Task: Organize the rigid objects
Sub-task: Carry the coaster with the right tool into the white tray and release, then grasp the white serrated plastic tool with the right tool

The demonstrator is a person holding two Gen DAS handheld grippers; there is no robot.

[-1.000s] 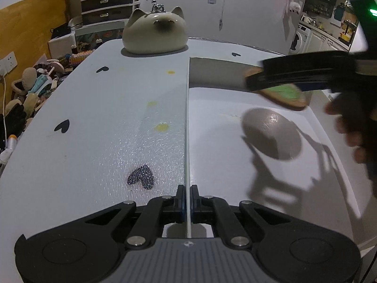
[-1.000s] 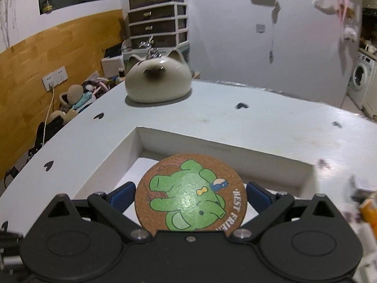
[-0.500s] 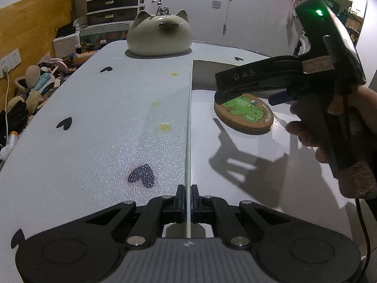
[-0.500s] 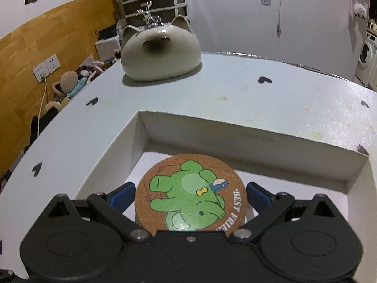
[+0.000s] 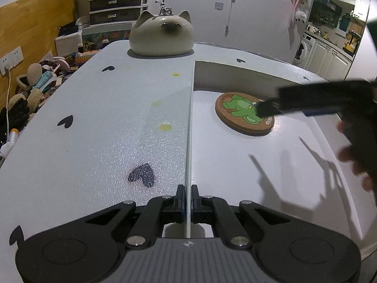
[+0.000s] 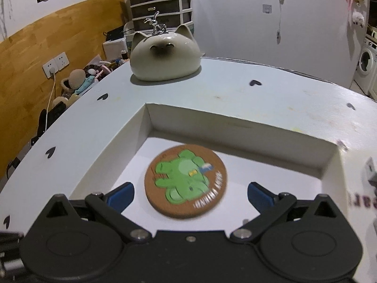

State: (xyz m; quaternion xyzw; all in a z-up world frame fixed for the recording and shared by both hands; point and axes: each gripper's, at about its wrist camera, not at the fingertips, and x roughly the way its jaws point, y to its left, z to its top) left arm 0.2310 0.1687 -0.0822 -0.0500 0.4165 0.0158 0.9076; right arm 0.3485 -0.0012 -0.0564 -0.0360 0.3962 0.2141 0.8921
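Right wrist view: my right claw [image 6: 190, 194] stood open around the coaster [image 6: 185, 181] lying in the box [image 6: 245, 134], while my left claw [image 5: 187, 200] pinched the box wall.

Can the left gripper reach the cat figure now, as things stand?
Probably not. The left gripper is shut on the thin wall of the white box, so it must let go first. Beyond that, the table towards the cat figure looks bare.
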